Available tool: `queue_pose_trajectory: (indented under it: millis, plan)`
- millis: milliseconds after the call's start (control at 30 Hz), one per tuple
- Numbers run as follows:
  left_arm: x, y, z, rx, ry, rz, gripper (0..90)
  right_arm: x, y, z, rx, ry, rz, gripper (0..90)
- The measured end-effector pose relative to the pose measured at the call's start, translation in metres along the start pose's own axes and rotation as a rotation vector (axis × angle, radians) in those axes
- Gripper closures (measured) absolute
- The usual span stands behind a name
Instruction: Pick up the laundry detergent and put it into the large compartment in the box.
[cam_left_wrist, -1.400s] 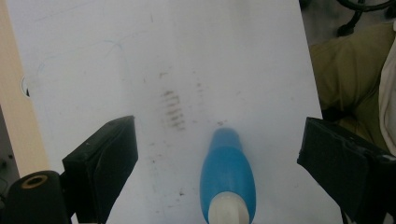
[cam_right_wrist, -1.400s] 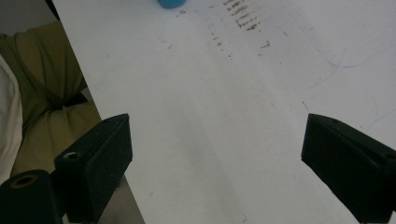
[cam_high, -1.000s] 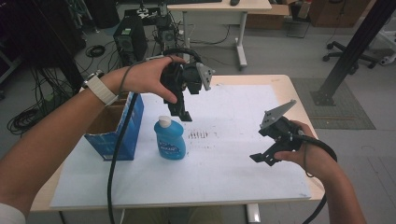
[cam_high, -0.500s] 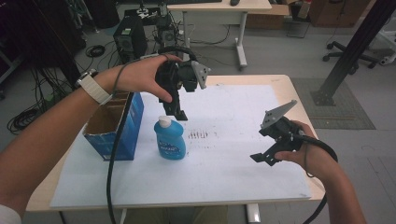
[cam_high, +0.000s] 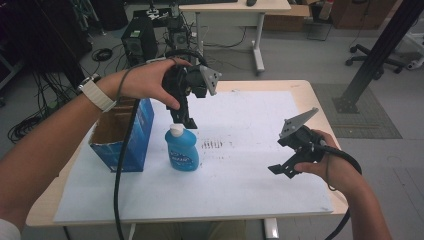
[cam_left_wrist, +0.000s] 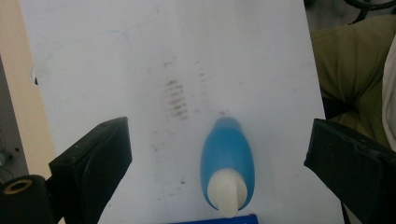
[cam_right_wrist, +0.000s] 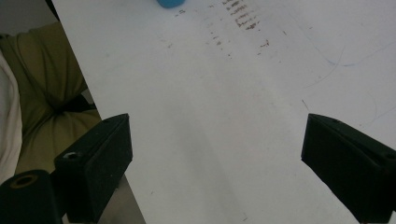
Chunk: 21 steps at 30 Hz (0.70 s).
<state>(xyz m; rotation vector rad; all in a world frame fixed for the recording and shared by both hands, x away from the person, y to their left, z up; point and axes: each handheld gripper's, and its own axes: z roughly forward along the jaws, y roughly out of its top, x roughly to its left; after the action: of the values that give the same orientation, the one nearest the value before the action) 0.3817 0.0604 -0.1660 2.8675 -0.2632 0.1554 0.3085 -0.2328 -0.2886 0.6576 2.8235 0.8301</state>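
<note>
A blue bottle (cam_high: 182, 152) with a white cap stands upright on the white paper (cam_high: 240, 165), just right of an open blue cardboard box (cam_high: 125, 137). My left gripper (cam_high: 184, 119) hangs just above and behind the cap, pointing down, held from above by the person's left hand. In the left gripper view the bottle (cam_left_wrist: 227, 156) lies below and between the wide-open jaws of that gripper (cam_left_wrist: 219, 135), untouched. My right gripper (cam_high: 282, 171) hovers over the paper's right part. In its own view this gripper (cam_right_wrist: 215, 135) is open over bare paper, and the bottle's base (cam_right_wrist: 169, 3) shows at the top edge.
Brown smudge marks (cam_high: 214, 144) stain the paper right of the bottle. The wooden table's edge (cam_high: 320, 107) runs close behind my right gripper. The person's lap (cam_right_wrist: 42, 93) lies below the near table edge. Cables and a computer tower (cam_high: 140, 40) stand on the floor beyond.
My left gripper has drifted slightly left, closer over the bottle's cap. The right gripper, bottle and box have stayed put.
</note>
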Motion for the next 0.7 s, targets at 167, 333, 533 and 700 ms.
queue_pose_trajectory:
  millis: [167, 333, 533, 700]
  plan:
    - [0.001, -0.005, 0.001, 0.003, -0.003, -0.005, 7.0, 0.0, 0.001, 0.001, -0.001, 0.002, 0.001, 8.9]
    - [0.0, -0.008, 0.003, 0.001, -0.006, -0.006, 6.9, 0.0, 0.002, 0.001, 0.0, 0.002, -0.003, 8.9]
    - [0.002, -0.012, 0.006, 0.012, -0.011, -0.015, 6.9, 0.0, 0.002, 0.002, 0.0, 0.003, -0.004, 8.9]
    - [0.003, -0.015, 0.01, 0.012, -0.02, -0.016, 6.9, 0.0, 0.001, 0.002, 0.0, 0.005, -0.001, 8.9]
